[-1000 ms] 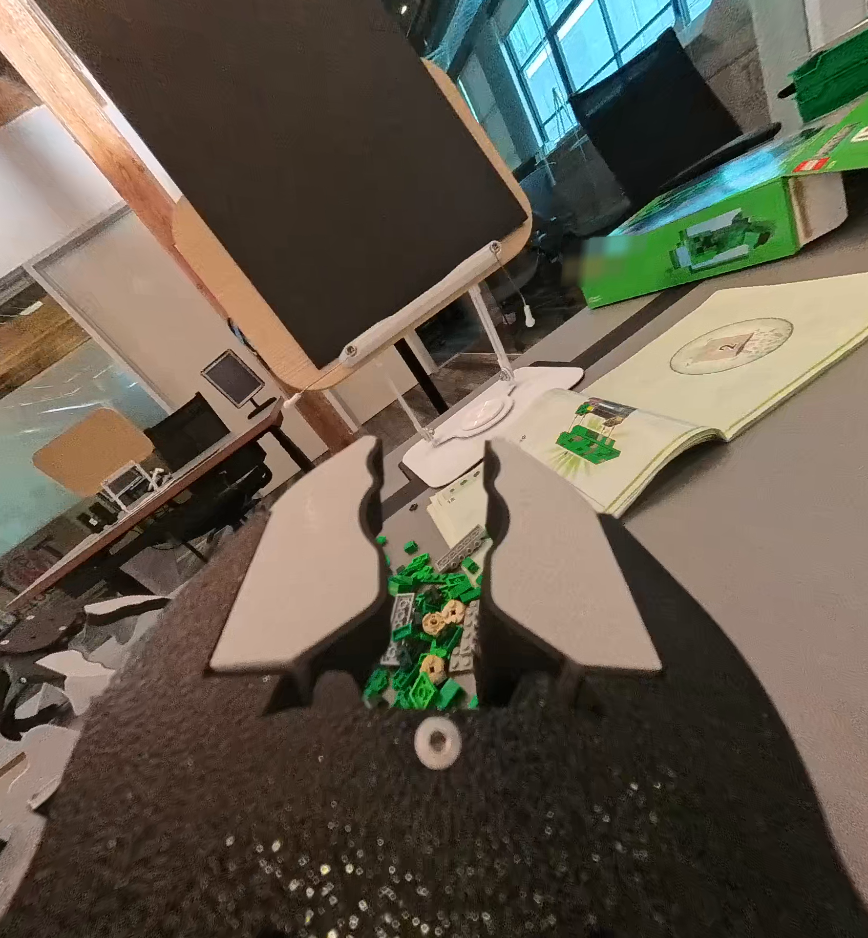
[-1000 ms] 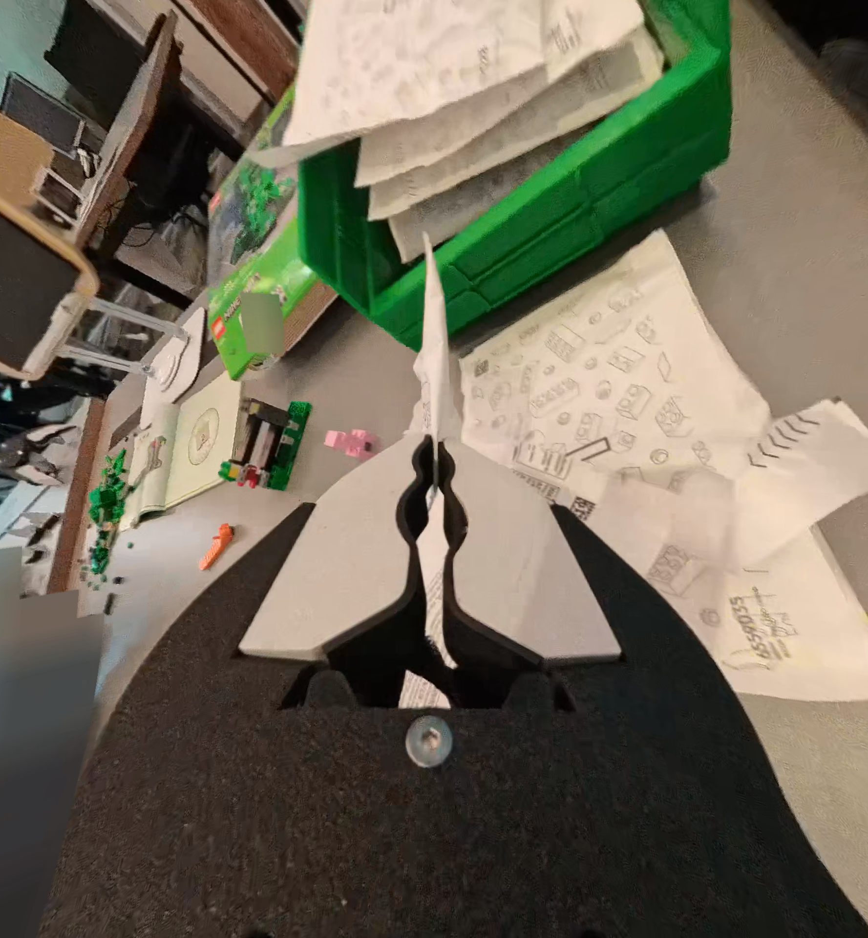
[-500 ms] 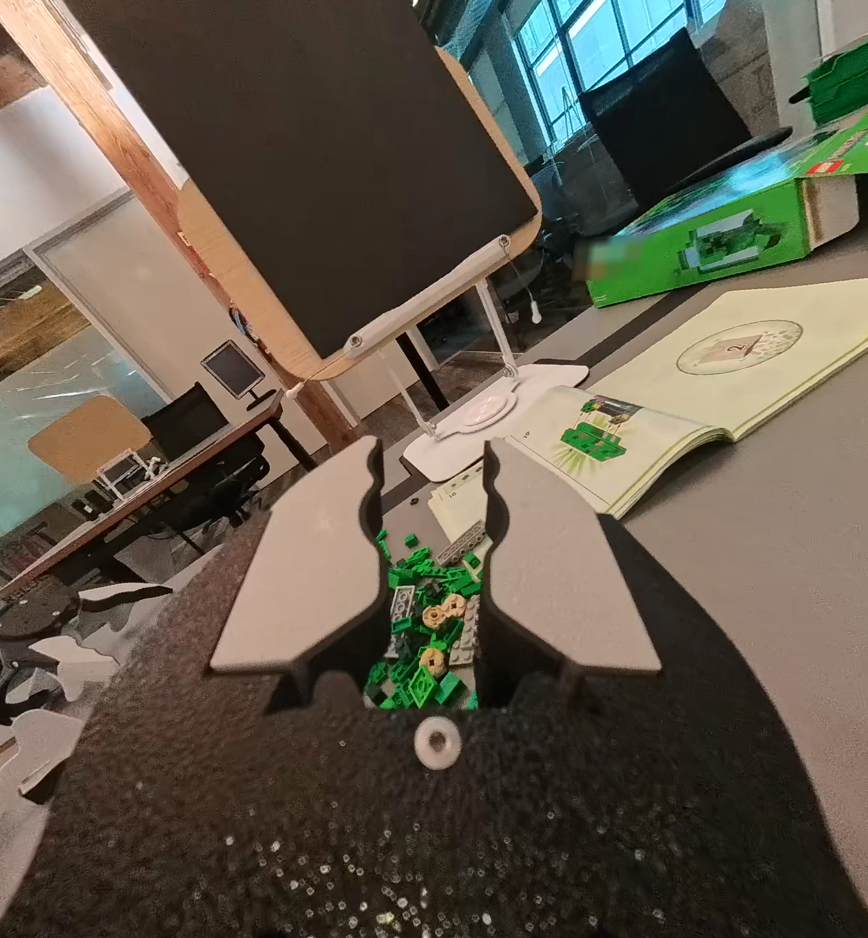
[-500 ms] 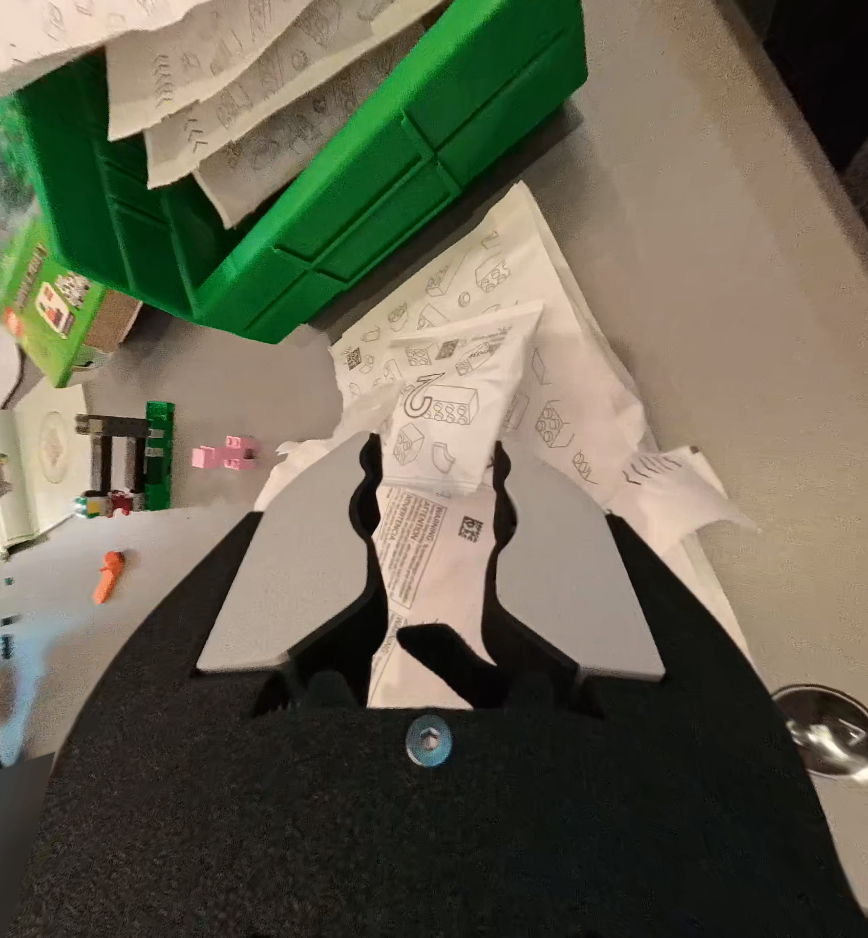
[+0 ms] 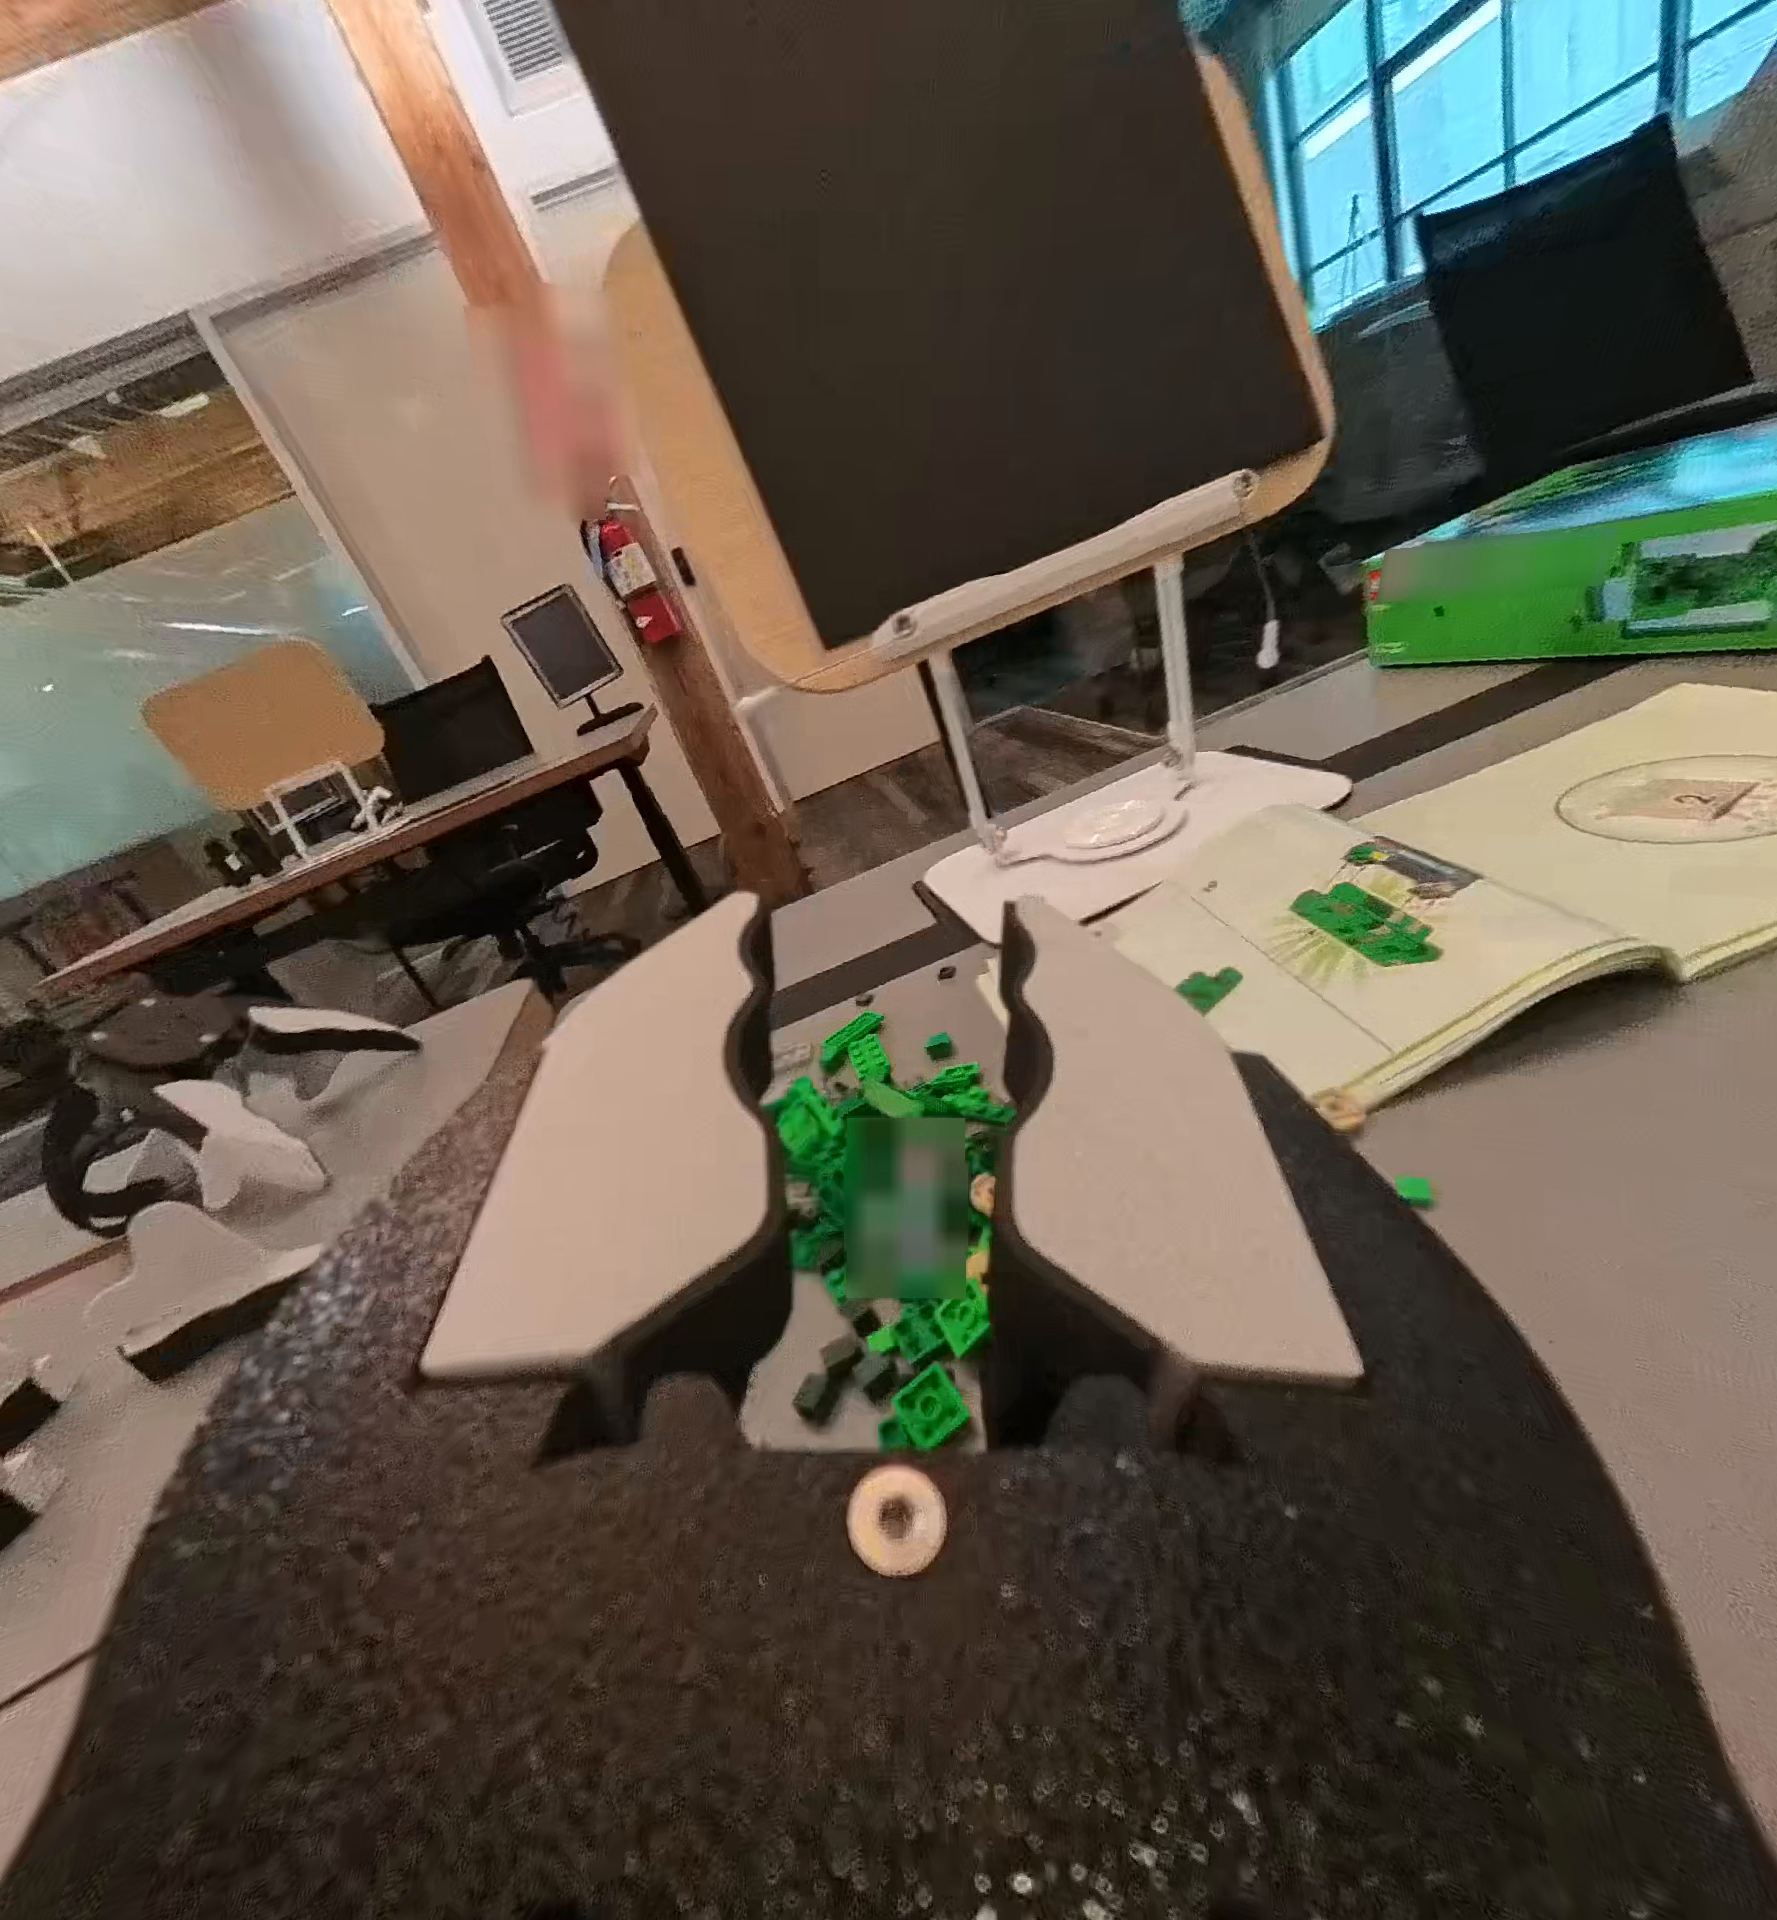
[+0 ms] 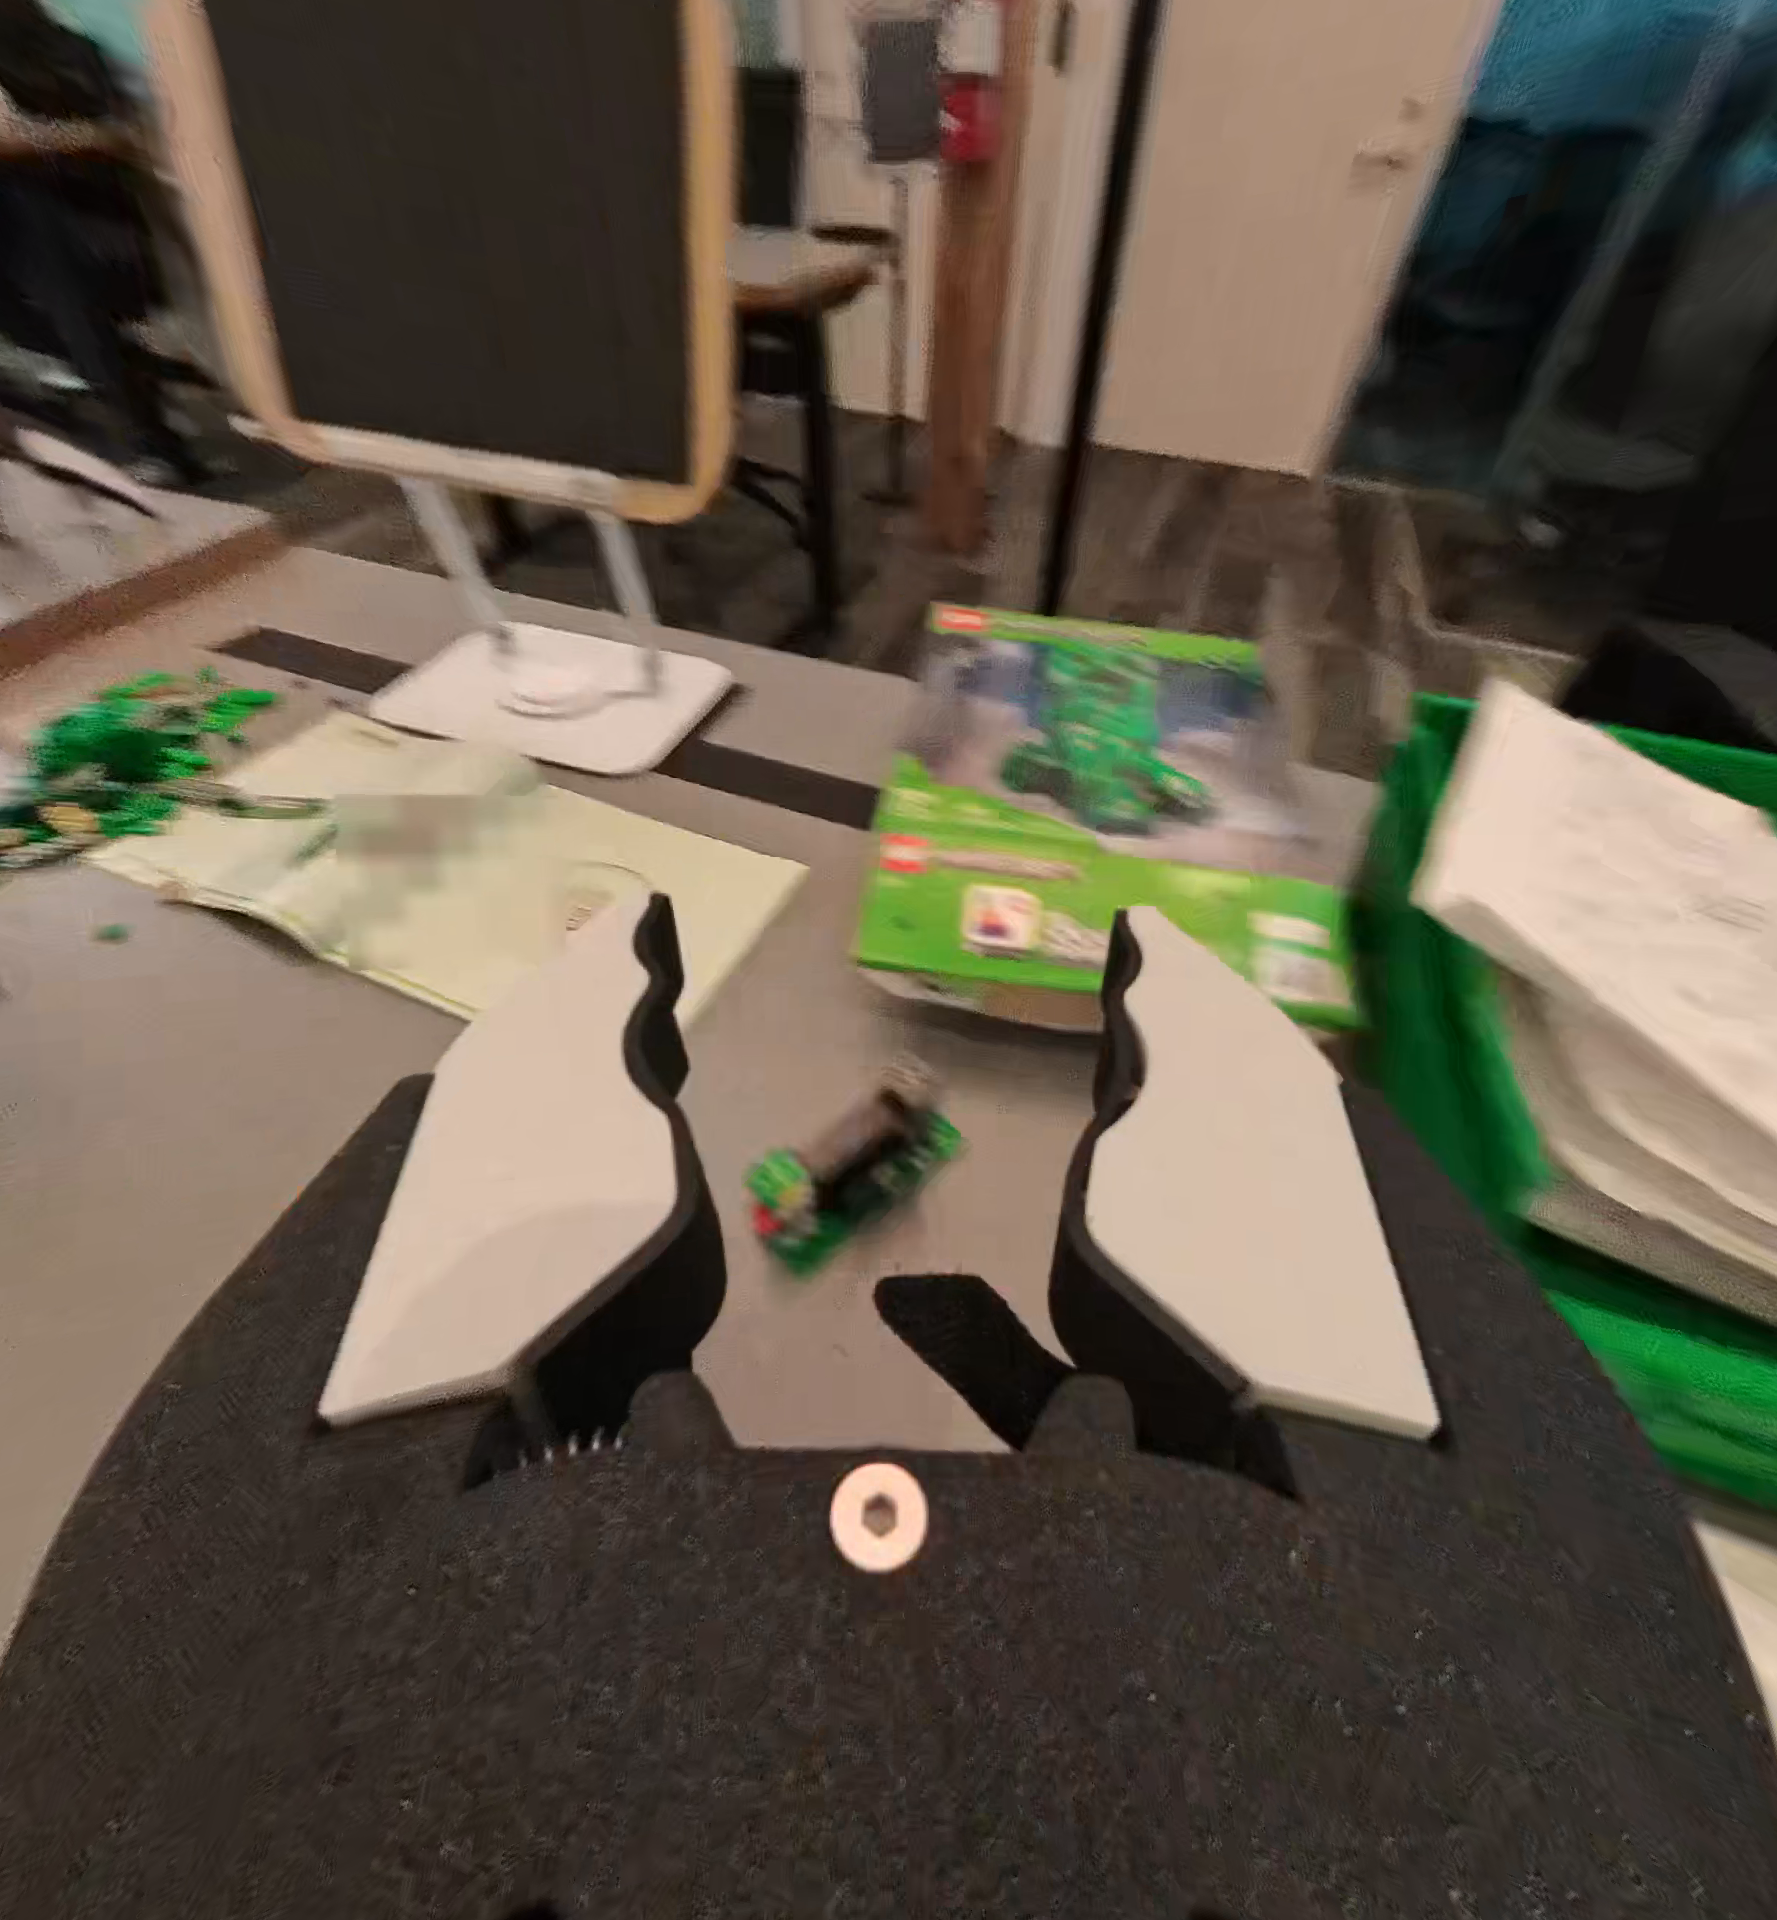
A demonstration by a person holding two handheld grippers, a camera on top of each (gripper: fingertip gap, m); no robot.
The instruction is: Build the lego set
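Your right tool (image 6: 889,925) dropped the white paper bag and swung, spread empty, over the small green-and-black lego sub-build (image 6: 853,1174) on the grey tabletop (image 6: 136,1091). Left tool (image 5: 884,925) hung unclenched above loose green bricks (image 5: 894,1101). Fast closing risked knocking the build askew.

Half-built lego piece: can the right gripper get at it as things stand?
Probably yes. The right gripper is open and empty, and the small half-built lego piece lies on bare table in line between its fingers. Nothing sits between them, though the view is motion-blurred.
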